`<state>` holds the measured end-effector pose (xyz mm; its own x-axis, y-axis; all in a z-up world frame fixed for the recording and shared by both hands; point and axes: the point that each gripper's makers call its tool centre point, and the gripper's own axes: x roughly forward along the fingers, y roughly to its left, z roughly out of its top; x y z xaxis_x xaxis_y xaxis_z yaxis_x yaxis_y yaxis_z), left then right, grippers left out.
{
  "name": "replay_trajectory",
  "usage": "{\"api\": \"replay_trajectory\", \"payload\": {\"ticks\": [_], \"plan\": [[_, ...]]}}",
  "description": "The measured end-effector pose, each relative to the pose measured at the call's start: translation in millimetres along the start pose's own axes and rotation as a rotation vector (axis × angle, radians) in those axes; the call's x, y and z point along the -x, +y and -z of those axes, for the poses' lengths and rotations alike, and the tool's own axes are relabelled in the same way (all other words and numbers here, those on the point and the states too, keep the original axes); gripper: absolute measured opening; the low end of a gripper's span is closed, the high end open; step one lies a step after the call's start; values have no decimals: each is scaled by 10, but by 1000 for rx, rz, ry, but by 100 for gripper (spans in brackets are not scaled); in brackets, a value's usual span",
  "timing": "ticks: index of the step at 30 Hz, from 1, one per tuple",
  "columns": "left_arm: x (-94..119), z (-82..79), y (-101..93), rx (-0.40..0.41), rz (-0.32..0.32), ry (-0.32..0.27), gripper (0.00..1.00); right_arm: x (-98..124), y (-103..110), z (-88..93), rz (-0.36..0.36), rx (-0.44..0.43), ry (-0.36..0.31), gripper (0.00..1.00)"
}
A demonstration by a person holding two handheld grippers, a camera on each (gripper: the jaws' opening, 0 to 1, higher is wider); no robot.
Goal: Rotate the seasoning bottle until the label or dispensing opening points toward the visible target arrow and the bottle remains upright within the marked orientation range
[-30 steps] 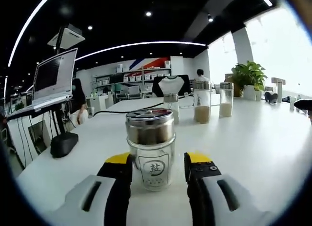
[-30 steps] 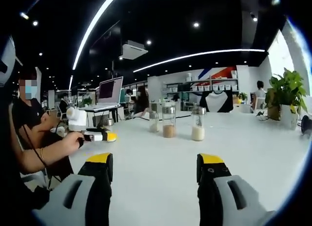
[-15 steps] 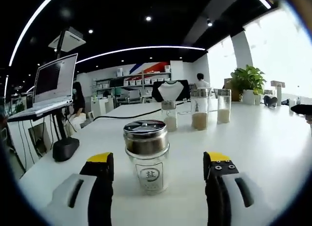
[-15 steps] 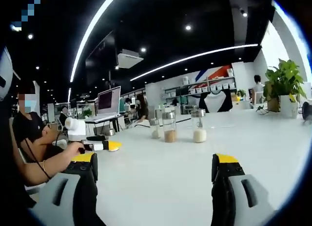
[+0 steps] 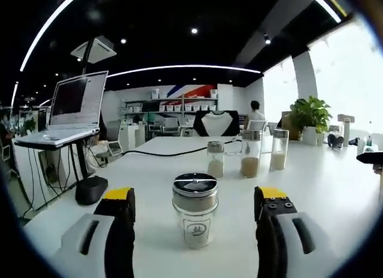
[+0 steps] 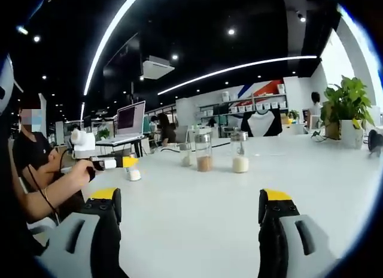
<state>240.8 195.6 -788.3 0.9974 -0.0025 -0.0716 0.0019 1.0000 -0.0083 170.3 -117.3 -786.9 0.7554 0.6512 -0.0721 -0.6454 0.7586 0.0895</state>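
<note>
**Bottle standing dead ahead of the left gripper, between its spread jaws**

A long white table (image 5: 335,188) is running away from both cameras, carrying everything that matters here. Toward its far end three glass jars (image 5: 248,158) are standing in a row, well apart from the work. At the table's left edge a laptop (image 5: 69,110) is sitting on a raised stand.

The seasoning bottle (image 5: 195,209) is standing upright on the table, its long axis vertical, with the steel cap on top and a round printed label facing the left gripper view. It is sitting straight ahead of the left gripper (image 5: 194,203), roughly centred in the gap. The jaws are standing wide apart, one on each side of the glass and neither touching it.

The right gripper (image 6: 188,206) is hovering over bare table with its jaws likewise spread and holding nothing. In its view the bottle (image 6: 134,174) is showing far off to the left, just under the other gripper's yellow tip.

The left gripper is clearly the nearer one. I can make out no target arrow, so the needed turn is unclear.
</note>
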Motion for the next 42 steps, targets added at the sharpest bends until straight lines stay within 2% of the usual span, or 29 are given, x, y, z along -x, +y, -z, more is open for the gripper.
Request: {"api": "replay_trajectory", "payload": {"ticks": [6, 11, 26, 32, 36, 42], "plan": [[-40, -286, -83, -18, 15, -48, 85, 29, -34, 2, 5, 0, 1, 96], [-92, -429, -163, -31, 28, -72, 85, 59, -68, -6, 10, 1, -2, 96], [-199, -536, -263, -44, 38, -70, 85, 111, -166, -14, 34, 10, -1, 95], [-384, -585, -318, -71, 44, -73, 82, 136, -215, -10, 49, 2, -4, 95], [-504, -583, -331, -54, 57, -57, 82, 157, -227, 18, 54, 1, 4, 94], [-665, -655, -417, -26, 74, -85, 81, 182, -260, 47, 65, -10, 7, 94]]}}
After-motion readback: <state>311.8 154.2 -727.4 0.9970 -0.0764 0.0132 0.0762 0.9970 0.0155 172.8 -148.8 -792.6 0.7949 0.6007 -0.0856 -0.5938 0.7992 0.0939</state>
